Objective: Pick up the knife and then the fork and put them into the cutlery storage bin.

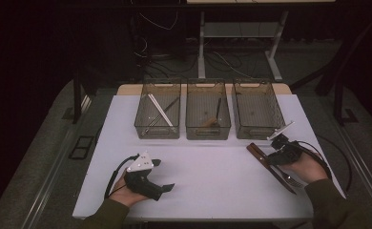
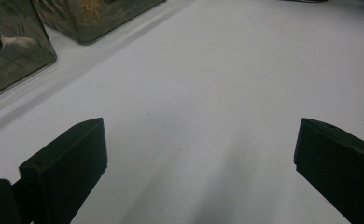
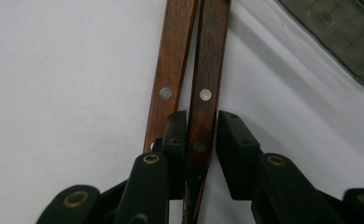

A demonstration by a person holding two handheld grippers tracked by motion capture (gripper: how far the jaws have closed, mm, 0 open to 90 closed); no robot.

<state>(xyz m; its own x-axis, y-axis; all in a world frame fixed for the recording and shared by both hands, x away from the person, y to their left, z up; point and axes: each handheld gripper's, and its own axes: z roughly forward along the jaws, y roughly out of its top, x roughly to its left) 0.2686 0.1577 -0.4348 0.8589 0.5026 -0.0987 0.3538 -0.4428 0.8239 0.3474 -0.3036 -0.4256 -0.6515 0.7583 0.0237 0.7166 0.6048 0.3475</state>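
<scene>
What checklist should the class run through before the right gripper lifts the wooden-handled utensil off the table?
1. Only one handle between the jaws of the right gripper: ok. The wooden handle sits between them; the second handle lies outside.
2. Pads pressing on that handle: cannot tell.
3. Second handle clear of the grip: not ok. It lies tight beside one jaw.
4. Left gripper out of the way: ok. It is open, over bare table.

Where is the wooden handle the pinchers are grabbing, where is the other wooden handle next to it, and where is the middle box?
grabbed wooden handle [image 3: 206, 93], right gripper view, on its rivet.
other wooden handle [image 3: 168, 79], right gripper view, mid-handle.
middle box [image 1: 208, 133], high view, near wall.
</scene>
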